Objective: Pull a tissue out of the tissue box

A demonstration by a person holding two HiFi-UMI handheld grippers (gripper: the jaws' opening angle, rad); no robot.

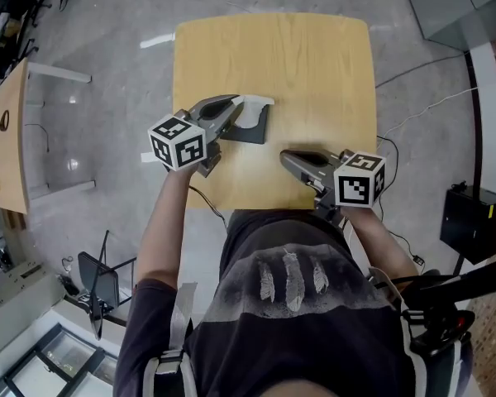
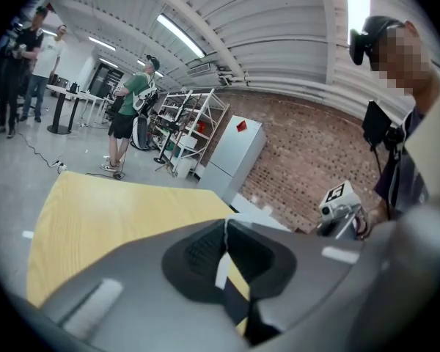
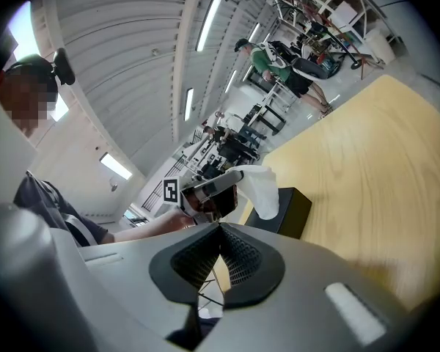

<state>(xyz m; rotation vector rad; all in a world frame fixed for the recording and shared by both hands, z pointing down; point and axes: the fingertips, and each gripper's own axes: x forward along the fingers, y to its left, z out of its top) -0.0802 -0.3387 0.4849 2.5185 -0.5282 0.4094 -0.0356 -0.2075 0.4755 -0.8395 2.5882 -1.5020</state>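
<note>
Left claw (image 1: pixel 236 104) tight on tissue (image 1: pixel 259 105)

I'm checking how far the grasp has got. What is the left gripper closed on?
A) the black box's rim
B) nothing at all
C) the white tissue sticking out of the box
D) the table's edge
C: the left gripper has its jaws pinched on the white tissue, which stands up out of the black tissue box.

White tissue (image 1: pixel 260 104), a tissue box (image 1: pixel 246 135) that looks black, a pale wood-grain counter (image 1: pixel 314 64), mottled grey floor (image 1: pixel 107 48).
</note>
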